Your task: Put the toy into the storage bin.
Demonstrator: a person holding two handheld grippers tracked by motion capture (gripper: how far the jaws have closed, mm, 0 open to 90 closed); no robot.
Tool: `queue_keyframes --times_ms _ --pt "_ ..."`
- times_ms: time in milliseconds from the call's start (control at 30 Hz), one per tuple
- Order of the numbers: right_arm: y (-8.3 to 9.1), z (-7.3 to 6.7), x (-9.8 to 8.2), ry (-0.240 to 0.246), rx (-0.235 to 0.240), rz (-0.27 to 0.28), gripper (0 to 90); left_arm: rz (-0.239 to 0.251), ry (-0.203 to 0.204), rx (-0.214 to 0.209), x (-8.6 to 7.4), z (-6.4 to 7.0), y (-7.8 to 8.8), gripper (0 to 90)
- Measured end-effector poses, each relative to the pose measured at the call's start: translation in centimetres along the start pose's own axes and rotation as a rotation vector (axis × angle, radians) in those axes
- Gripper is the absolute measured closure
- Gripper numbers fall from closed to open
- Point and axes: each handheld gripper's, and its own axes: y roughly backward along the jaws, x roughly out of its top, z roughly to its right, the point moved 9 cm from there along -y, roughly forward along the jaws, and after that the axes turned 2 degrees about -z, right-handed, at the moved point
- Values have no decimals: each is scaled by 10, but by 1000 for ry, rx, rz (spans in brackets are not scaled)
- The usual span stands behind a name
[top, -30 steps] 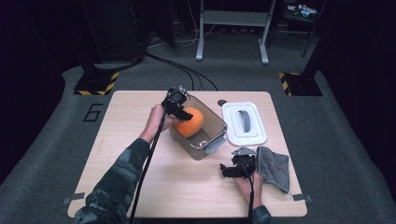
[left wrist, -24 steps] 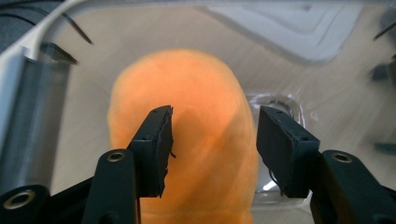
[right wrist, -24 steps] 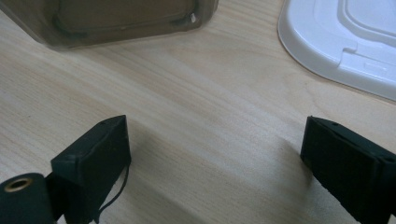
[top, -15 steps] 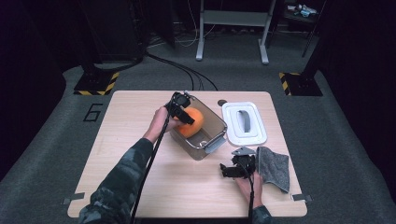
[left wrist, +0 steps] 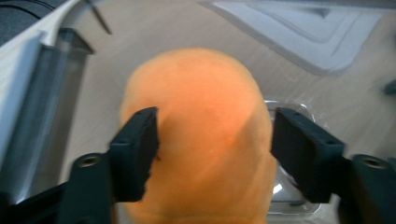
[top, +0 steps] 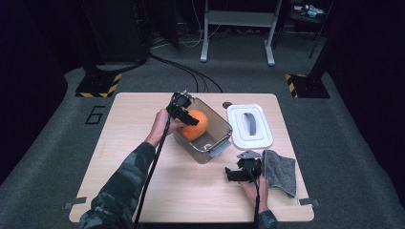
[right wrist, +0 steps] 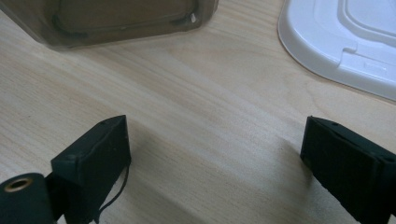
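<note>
the left hand-held gripper (left wrist: 212, 149), its jaws just spread and released around the orange ball (left wrist: 198, 135) lying in the clear bin (top: 217, 138), should likely lift clear next, while the right hand-held gripper (right wrist: 212, 163) rests released on the bench (top: 143, 181).

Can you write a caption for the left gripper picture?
The left gripper straddles an orange ball over the clear container.

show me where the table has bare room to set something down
Bare: the table's whole left side beside the clear bin, and the front strip left of the right gripper. Crowded: right side, with white lid and grey cloth.
</note>
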Motion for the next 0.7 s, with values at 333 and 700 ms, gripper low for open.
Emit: queue_keyframes --times_ms 333,700 --pt "0 0 0 0 2 -3 74 66 44 25 -5 -11 26 117" --pt "0 0 0 -1 1 -1 74 130 56 57 -20 -17 60 28"
